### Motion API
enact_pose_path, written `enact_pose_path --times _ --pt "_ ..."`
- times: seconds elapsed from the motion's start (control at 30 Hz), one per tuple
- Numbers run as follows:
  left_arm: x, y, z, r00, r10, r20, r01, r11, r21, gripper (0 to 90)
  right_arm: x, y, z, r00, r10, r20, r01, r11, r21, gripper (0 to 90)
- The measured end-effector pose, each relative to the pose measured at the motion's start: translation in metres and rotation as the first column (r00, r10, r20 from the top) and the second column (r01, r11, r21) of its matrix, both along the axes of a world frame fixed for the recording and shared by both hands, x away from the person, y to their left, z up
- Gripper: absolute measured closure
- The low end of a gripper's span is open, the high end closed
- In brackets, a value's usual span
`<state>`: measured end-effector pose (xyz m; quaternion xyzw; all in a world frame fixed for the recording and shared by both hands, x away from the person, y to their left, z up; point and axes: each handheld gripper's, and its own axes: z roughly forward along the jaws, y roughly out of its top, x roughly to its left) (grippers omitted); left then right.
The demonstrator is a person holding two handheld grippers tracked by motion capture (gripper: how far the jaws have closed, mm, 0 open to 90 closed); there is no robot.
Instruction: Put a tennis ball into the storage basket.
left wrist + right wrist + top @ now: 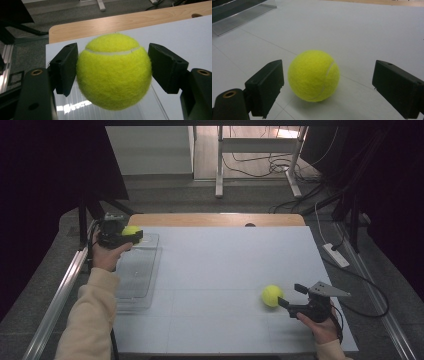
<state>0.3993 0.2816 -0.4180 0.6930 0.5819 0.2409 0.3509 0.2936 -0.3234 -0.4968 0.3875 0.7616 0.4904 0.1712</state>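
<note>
No lettering, label, brand mark or number can be read anywhere here. The tennis ball [113, 72] at the centre of the left gripper view shows only its pale curved seam, no printed name. The other tennis ball [313, 75], at the centre of the right gripper view, is just as bare. The white desk [225, 265] carries only thin lines, no writing.

White table top [225, 265] wide open through middle and far right. Clear tray [142, 275] takes the left edge, left gripper [131, 236] with a tennis ball [131, 230] above its far end. Second tennis ball [271, 295] sits near right, between the spread jaws of right gripper [292, 296].
</note>
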Motion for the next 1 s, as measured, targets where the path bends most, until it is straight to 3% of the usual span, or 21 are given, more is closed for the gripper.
enact_pose_path --times 0.4,1.0 --pt "0.008 0.012 -0.009 0.999 0.028 -0.034 -0.028 0.9996 0.009 27.9 0.001 0.0 0.0 1.0 -0.002 -0.003 0.002 1.0 -0.005 10.4" --pt "0.022 0.014 -0.03 0.9922 0.024 -0.122 -0.018 0.9987 0.047 27.9 0.001 0.0 -0.001 1.0 -0.006 -0.005 0.006 1.0 -0.006 10.7"
